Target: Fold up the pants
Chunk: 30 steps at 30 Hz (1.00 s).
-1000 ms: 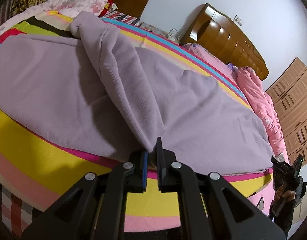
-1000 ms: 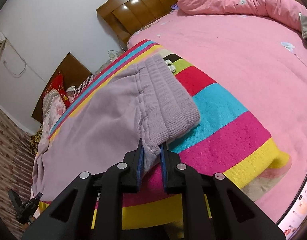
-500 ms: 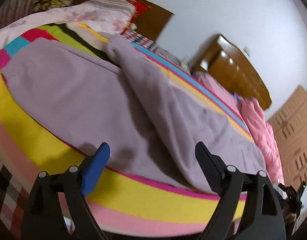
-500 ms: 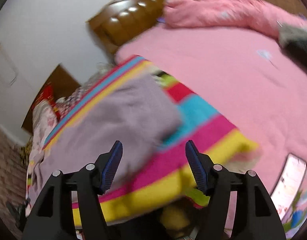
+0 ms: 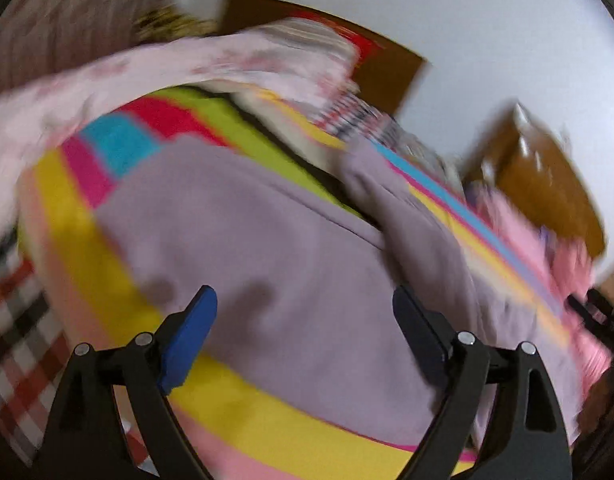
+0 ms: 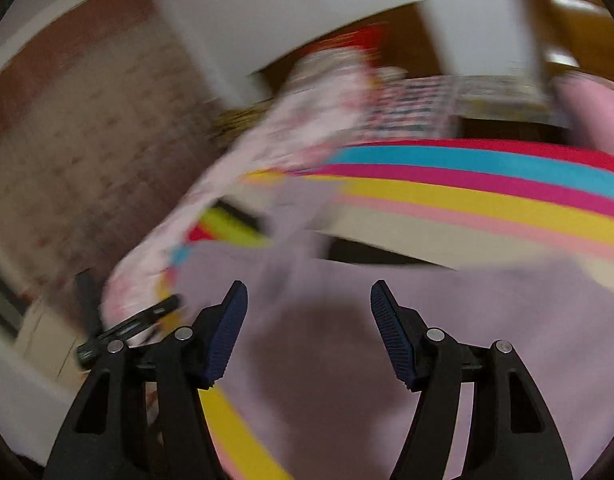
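Your jaws stand apart on both sides: the left gripper [image 5: 305,336] spread wide, the right gripper [image 6: 309,330] about half spread, neither holding anything. The lilac pants [image 5: 275,248] lie just ahead of and beneath both, spread on the striped blanket [image 5: 87,248]. Both views are blurred, so a hasty pinch could catch the blanket too, or only one layer, skewing the fold. No readable writing shows.

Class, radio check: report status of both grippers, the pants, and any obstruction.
Left gripper open, empty. Right gripper open, empty. Purple pants lying on striped blanket, one leg folded across. Nothing in the way.
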Tool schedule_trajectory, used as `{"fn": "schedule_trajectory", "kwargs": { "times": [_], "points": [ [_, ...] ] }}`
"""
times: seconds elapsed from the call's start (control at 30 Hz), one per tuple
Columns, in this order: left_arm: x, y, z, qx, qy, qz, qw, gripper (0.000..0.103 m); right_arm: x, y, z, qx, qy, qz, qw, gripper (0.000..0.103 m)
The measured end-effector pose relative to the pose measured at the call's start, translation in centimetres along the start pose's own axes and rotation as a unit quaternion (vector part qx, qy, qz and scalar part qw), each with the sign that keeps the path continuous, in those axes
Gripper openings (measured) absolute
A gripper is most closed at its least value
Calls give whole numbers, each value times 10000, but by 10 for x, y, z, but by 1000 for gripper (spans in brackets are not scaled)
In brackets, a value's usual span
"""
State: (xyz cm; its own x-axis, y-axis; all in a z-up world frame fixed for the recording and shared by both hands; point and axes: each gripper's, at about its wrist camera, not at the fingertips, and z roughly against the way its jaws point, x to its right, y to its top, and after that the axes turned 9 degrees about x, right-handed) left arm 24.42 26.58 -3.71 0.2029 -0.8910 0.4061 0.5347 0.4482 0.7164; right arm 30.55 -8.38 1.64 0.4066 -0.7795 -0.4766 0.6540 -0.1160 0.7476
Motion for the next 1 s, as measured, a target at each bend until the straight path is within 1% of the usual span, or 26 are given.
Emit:
{"fn": "schedule_trajectory", "kwargs": {
  "times": [0.03, 0.1, 0.13, 0.17, 0.2, 0.23, 0.27, 0.3, 0.33, 0.37, 0.4, 0.43, 0.47, 0.5, 0.57, 0.6, 0.63, 0.67, 0.7, 0.73, 0.77, 0.8, 0.87, 0.9, 0.93, 1.0],
  "points": [
    [-24, 6, 1, 54, 146, 365, 9992, 89, -18, 7, -22, -145, 265, 258, 9992, 64],
    [-56, 12, 1, 133, 341, 771, 9963, 85, -60, 21, -83, -534, 813, 985, 9904, 64],
    [-69, 15, -2, 178, 312, 915, 9952, 80, -79, 27, -119, -838, 1133, 1239, 9822, 64],
    [-83, 19, -9, 162, 349, 1076, 9935, 71, -93, 33, -146, -1025, 1273, 1400, 9766, 64],
    [-94, 22, -19, 89, 480, 1229, 9912, 62, -106, 36, -172, -1183, 1333, 1578, 9713, 64],
    [-100, 23, -24, 84, 517, 1316, 9899, 60, -117, 39, -200, -1386, 1364, 1752, 9651, 64],
    [-108, 23, -26, 113, 551, 1340, 9894, 60, -128, 42, -231, -1606, 1365, 1956, 9578, 64],
    [-111, 25, -30, 127, 619, 1325, 9892, 60, -140, 44, -267, -1830, 1365, 2258, 9470, 64],
    [-114, 24, -33, 123, 694, 1292, 9891, 60, -145, 43, -282, -1956, 1391, 2402, 9406, 63],
    [-119, 27, -39, 112, 738, 1274, 9890, 60, -152, 39, -307, -2173, 1430, 2633, 9290, 59],
    [-121, 29, -43, 117, 714, 1278, 9892, 60, -156, 34, -327, -2308, 1413, 2774, 9219, 56],
    [-122, 30, -48, 133, 708, 1254, 9895, 60, -158, 28, -340, -2411, 1389, 2846, 9174, 52],
    [-123, 28, -49, 139, 737, 1209, 9898, 60, -154, 19, -352, -2590, 1387, 2931, 9098, 48],
    [-122, 30, -52, 151, 772, 1136, 9904, 60, -155, 12, -362, -2708, 1414, 3016, 9032, 48],
    [-117, 30, -57, 161, 830, 990, 9915, 60, -161, -2, -369, -2779, 1494, 3186, 8938, 47],
    [-115, 30, -58, 156, 869, 911, 9919, 58, -163, -4, -369, -2761, 1568, 3207, 8924, 42],
    [-112, 29, -59, 162, 938, 783, 9924, 54, -164, -6, -368, -2758, 1708, 3221, 8894, 30],
    [-113, 30, -62, 169, 971, 700, 9927, 40, -165, -8, -363, -2702, 1748, 3331, 8863, 24],
    [-113, 30, -63, 167, 920, 624, 9937, 21, -166, -10, -360, -2621, 1720, 3458, 8844, 22],
    [-111, 29, -64, 157, 827, 548, 9949, 15, -168, -11, -355, -2564, 1727, 3540, 8826, 14],
    [-107, 28, -62, 190, 828, 407, 9956, 8, -170, -10, -351, -2460, 1731, 3602, 8831, 11],
    [-103, 28, -59, 273, 857, 268, 9956, 6, -170, -8, -346, -2335, 1700, 3603, 8870, 10],
    [-96, 34, -43, 544, 797, 198, 9951, 5, -175, 4, -342, -2134, 1719, 3427, 8986, 9],
    [-92, 40, -32, 710, 805, 155, 9941, 5, -178, 11, -336, -2005, 1744, 3392, 9024, 9],
    [-89, 49, -21, 899, 821, 119, 9925, 5, -183, 17, -333, -1903, 1769, 3398, 9039, 9],
    [-91, 59, -17, 898, 804, 186, 9925, 5, -191, 23, -338, -1886, 1701, 3406, 9052, 9]
  ]
}}
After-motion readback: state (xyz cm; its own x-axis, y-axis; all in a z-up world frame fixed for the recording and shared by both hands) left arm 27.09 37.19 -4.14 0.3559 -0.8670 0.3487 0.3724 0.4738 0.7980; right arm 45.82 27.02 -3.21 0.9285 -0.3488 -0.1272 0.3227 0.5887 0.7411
